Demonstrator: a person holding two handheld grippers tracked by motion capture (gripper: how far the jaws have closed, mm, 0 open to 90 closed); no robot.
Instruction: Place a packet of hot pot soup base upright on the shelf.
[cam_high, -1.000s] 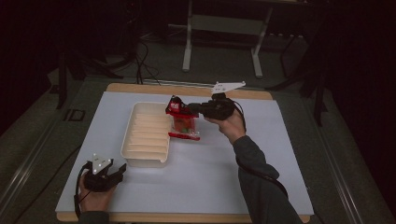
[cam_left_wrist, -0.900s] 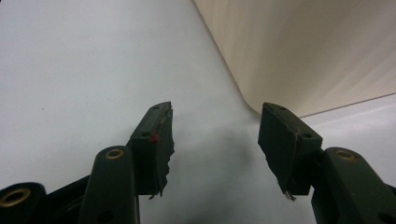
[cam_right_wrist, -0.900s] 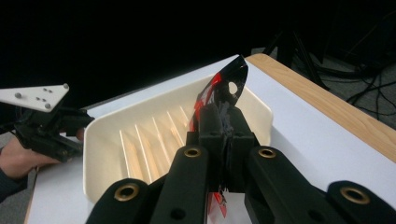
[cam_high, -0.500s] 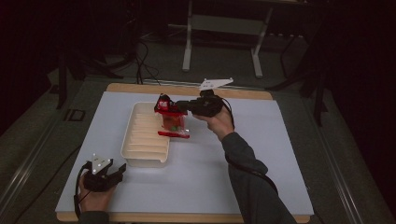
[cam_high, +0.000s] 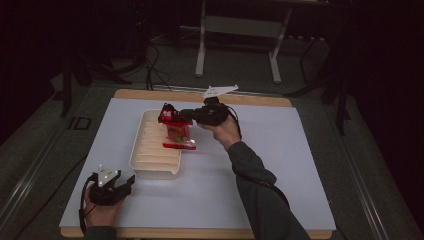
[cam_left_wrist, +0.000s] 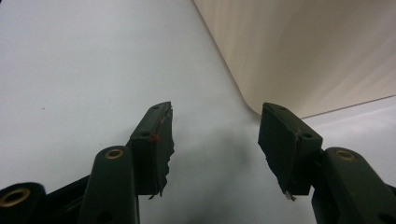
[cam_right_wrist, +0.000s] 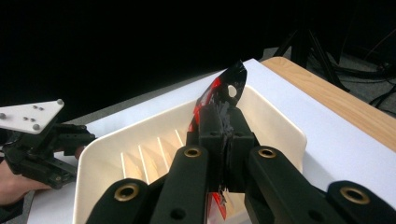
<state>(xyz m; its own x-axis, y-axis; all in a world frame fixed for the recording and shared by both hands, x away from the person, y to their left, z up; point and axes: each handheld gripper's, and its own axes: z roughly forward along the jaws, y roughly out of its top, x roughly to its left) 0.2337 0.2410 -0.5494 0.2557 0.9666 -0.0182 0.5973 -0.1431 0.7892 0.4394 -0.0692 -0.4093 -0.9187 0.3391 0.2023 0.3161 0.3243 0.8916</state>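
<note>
while the white counter (cam_high: 280, 165) carries it all, the cream tray (cam_high: 150, 162) sits left of centre, its ribbed floor bare in the high view. at about 1 o'clock from the tray's middle the red packet (cam_high: 177, 135) hangs over the tray's right wall, tilted, its lower edge reaching down across the rim. the right gripper (cam_high: 186, 116) comes in from 3 o'clock with its fingers (cam_right_wrist: 210, 126) clamped narrow on the packet's top edge; in the right gripper view the pads press the foil just below its hang hole. the left gripper (cam_high: 131, 181) rests on the counter at 7 o'clock from the tray, near its closest corner, fingers (cam_left_wrist: 154, 144) wide with nothing between them. judging by this, the step in hand is carrying the packet into the tray. next it likely calls for a small shift toward 9 o'clock so the packet clears the wall, then lowering it between the ribs before letting go.
</note>
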